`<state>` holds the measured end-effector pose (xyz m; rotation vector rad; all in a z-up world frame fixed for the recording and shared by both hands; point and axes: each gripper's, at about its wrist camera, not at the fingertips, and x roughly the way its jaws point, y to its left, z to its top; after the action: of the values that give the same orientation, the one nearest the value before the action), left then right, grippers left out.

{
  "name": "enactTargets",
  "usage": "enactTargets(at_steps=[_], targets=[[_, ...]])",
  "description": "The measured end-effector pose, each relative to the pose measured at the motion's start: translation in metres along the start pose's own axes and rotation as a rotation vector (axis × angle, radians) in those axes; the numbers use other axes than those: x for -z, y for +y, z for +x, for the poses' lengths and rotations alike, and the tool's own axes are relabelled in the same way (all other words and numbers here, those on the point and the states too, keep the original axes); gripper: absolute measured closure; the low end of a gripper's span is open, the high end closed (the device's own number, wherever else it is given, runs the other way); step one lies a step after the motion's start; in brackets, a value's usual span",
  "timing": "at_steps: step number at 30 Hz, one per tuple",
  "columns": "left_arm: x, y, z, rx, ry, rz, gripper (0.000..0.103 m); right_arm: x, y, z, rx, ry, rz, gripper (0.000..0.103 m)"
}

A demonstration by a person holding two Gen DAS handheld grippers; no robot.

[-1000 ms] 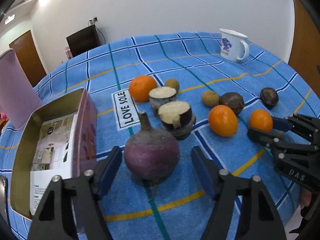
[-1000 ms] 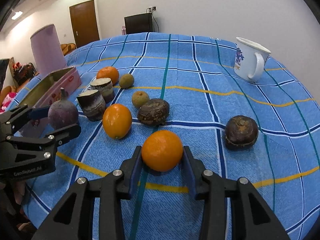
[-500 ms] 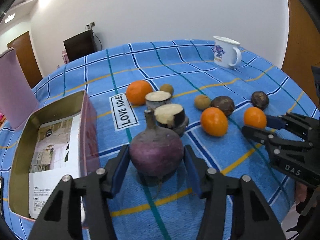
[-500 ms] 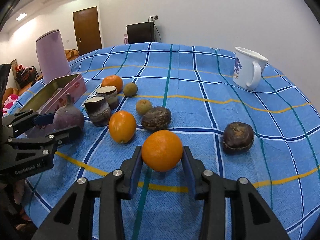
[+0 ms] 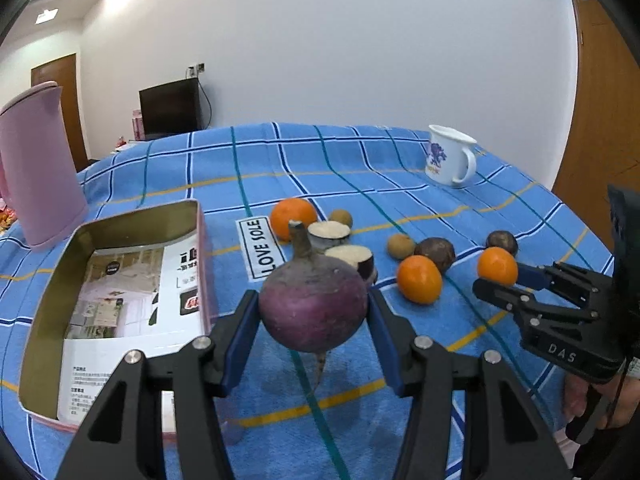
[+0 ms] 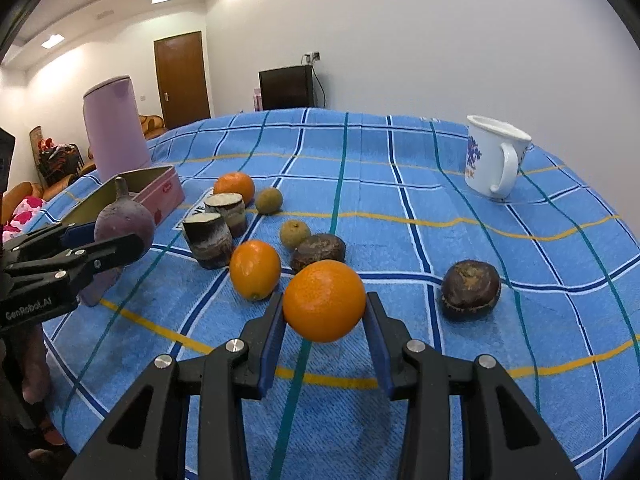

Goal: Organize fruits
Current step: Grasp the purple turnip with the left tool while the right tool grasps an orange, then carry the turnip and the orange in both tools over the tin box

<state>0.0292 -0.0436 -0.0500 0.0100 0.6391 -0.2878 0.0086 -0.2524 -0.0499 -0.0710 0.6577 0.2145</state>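
Observation:
My left gripper [image 5: 311, 296] is shut on a purple turnip [image 5: 312, 312], held a little above the blue checked cloth with its root tail hanging down. An open pink tin box [image 5: 140, 216] with a leaflet inside lies just left of it. My right gripper [image 6: 324, 300] is shut on an orange [image 6: 324, 308], which hangs slightly above the cloth. Between them on the cloth lie two more oranges [image 5: 419, 285] [image 5: 293, 216], two cut root pieces [image 5: 352, 254], two small brown fruits [image 5: 401, 246] and two dark round ones [image 6: 471, 288]. Each gripper shows in the other's view: left gripper [image 6: 100, 236], right gripper [image 5: 504, 276].
A white mug [image 5: 450, 156] stands at the far right of the table. A pink jug [image 5: 36, 168] stands at the far left behind the tin. A "LOVE SOLE" label [image 5: 262, 248] is sewn on the cloth. A hand holds the right gripper's handle at the near edge.
The left jaws closed onto the turnip and lifted it off the cloth. The right gripper kept its hold on the orange and tilted up a little.

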Motion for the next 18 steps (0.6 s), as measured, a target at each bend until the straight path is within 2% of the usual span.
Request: enactTargets(at_steps=[11, 18], targets=[[0.002, -0.005, -0.01, -0.068, -0.065, 0.033, 0.047, 0.0, 0.006, -0.011, -0.002, -0.084, -0.025, 0.062], [0.001, -0.004, -0.015, -0.087, -0.089, 0.034, 0.048, -0.003, 0.01, -0.009, -0.016, -0.092, -0.03, 0.062]])
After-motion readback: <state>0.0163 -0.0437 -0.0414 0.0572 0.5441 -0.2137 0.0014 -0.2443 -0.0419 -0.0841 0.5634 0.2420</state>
